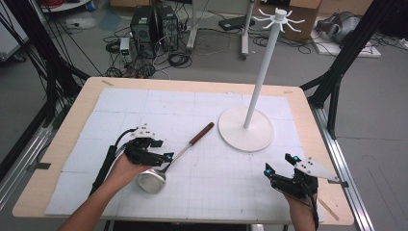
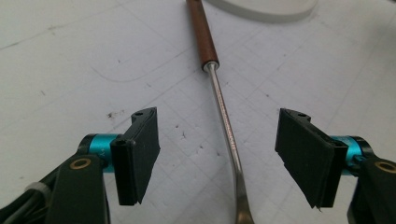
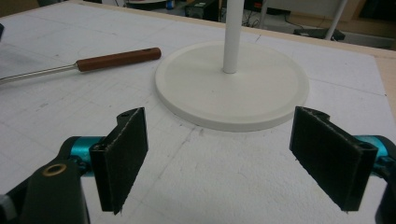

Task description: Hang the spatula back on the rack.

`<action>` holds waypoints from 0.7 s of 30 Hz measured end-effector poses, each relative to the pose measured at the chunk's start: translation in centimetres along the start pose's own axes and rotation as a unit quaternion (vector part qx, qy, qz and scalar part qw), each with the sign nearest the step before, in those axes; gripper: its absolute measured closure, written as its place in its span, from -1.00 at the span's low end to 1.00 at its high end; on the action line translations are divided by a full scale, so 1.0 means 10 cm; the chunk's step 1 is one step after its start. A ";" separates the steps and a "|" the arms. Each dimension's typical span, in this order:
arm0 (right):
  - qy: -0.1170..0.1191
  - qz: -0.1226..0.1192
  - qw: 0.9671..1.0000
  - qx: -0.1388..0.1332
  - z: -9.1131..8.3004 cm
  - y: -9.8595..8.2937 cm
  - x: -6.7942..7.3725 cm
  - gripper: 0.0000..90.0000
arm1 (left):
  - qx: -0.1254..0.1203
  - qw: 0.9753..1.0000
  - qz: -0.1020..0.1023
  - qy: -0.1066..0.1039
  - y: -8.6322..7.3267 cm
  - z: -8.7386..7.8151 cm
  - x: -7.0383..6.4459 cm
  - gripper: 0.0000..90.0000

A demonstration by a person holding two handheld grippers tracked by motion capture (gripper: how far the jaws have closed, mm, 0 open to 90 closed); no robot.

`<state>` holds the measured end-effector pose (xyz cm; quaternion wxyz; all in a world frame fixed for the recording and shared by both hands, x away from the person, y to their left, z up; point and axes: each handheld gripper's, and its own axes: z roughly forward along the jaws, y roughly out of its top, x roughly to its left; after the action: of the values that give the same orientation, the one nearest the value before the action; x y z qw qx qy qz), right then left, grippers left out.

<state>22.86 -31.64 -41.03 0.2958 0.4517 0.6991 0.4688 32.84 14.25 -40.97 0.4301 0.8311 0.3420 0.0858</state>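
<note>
A metal ladle (image 1: 175,155) with a brown wooden handle (image 1: 201,133) lies on the white mat, its bowl (image 1: 151,180) toward the person. My left gripper (image 1: 162,155) is open and straddles the steel shaft (image 2: 224,116), one jaw on each side, not touching it. A white hanging stand (image 1: 246,129) with a round base and a tall pole topped by hooks (image 1: 278,18) sits right of centre. My right gripper (image 1: 280,164) is open near the front right of the mat, with nothing between its jaws, pointed at the stand's base (image 3: 261,95).
The white gridded mat (image 1: 192,115) covers a wooden table (image 1: 62,139). Beyond the table's far edge are computer towers (image 1: 154,26), cables and black frame legs (image 1: 337,72) on the floor.
</note>
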 end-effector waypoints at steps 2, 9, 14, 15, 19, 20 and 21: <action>0.000 -0.001 1.000 0.001 0.00 -0.01 -0.01 -0.59 | 0.018 1.000 0.010 0.000 0.02 0.07 -0.01 -0.31; 0.005 -0.001 1.000 0.003 0.02 0.00 0.02 -0.59 | 0.055 0.998 0.009 -0.006 0.03 0.25 -0.04 0.03; 0.007 -0.004 1.000 0.003 0.04 0.01 0.03 -0.59 | 0.064 0.998 0.007 0.001 0.05 0.33 -0.09 0.21; 0.007 -0.004 1.000 0.003 0.04 0.01 0.03 -0.59 | 0.068 0.998 0.007 0.002 0.06 0.34 -0.09 0.22; 0.007 0.002 1.000 0.002 0.03 0.00 0.02 -0.59 | 0.078 0.997 0.010 0.017 0.07 0.42 -0.12 0.28; 0.006 0.000 1.000 0.001 0.03 0.00 0.02 -0.59 | 0.080 0.997 0.005 0.020 0.07 0.44 -0.12 0.28; 0.007 0.000 1.000 0.001 0.03 0.00 0.02 -0.59 | 0.083 0.996 0.006 0.021 0.07 0.45 -0.12 0.30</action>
<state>23.02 -31.37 -41.16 0.2903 0.4491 0.7016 0.4710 34.25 10.23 -43.06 0.3514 0.8640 0.3522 0.0771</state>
